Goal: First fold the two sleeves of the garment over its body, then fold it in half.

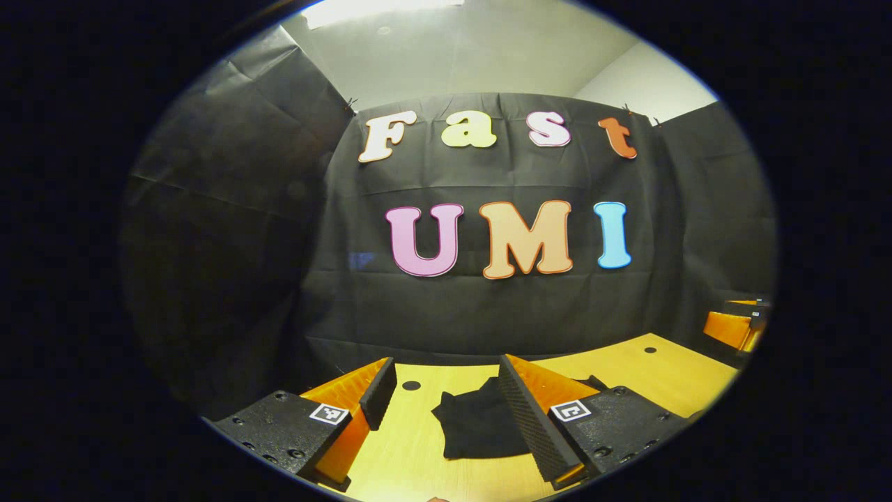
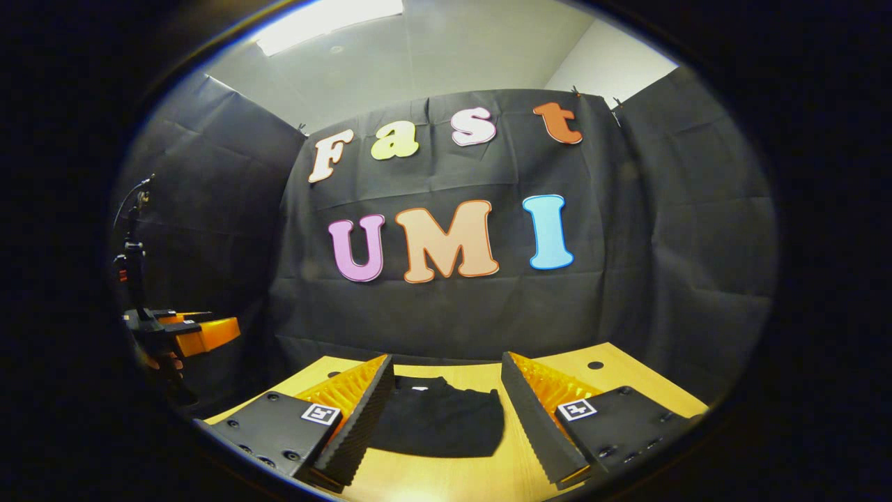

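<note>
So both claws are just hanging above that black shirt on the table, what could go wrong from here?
The black garment lies bunched and compact on the wooden table, so its sleeves are hard to pick out; a finger might pinch several layers at once. It is also dark with few visible edges, so aiming could be off. The left gripper and right gripper both hang open above the same small heap, so they could bump each other going down.

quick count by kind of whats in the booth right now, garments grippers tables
black garment: 1
grippers: 2, the left gripper and the right gripper, both open and above the table
wooden table: 1
total: 4
</note>
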### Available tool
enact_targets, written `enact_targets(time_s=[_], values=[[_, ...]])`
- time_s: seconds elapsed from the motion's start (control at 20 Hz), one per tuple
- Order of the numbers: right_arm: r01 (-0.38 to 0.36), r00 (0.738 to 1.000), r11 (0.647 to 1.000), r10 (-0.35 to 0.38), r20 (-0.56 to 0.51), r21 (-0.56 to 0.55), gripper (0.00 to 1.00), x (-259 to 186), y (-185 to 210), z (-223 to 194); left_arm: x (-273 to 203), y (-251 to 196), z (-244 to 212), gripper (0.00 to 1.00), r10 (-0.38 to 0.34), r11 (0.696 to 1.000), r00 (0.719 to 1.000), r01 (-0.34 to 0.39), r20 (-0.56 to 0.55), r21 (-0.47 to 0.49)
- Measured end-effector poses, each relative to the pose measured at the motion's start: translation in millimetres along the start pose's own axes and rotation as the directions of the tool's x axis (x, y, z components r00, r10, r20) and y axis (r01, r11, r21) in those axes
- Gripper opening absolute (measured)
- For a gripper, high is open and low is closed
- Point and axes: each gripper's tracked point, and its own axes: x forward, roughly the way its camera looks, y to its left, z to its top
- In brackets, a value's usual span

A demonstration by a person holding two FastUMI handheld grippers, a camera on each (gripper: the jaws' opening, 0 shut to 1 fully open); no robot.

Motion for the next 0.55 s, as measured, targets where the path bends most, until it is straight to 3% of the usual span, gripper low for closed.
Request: enact_targets(time_s=[0.05,0.25,0.4,0.55], values=[[0.008,1.000,1.000,-0.008,0.013,-0.001,0.97,-10.1,1.9,3.1,-9.4,1.9,0.5,0.89,-0.007,1.000,1.000,0.007,-0.001,-0.003],[-0.008,0.999,1.000,0.009,0.046,-0.009,0.94,-44.7,25.0,5.4,-43.3,10.4,1.1,0.92,-0.013,1.000,1.000,0.014,0.008,-0.016],[-0.023,0.998,1.000,0.024,0.053,-0.015,0.94,-63.8,38.9,6.1,-61.5,16.2,1.6,0.89,-0.013,1.000,1.000,0.014,0.012,-0.022],[-0.030,0.997,0.999,0.031,0.075,-0.012,0.97,-78.2,46.7,10.2,-71.4,19.1,2.5,0.92,-0.020,1.000,1.000,0.021,0.006,-0.023]])
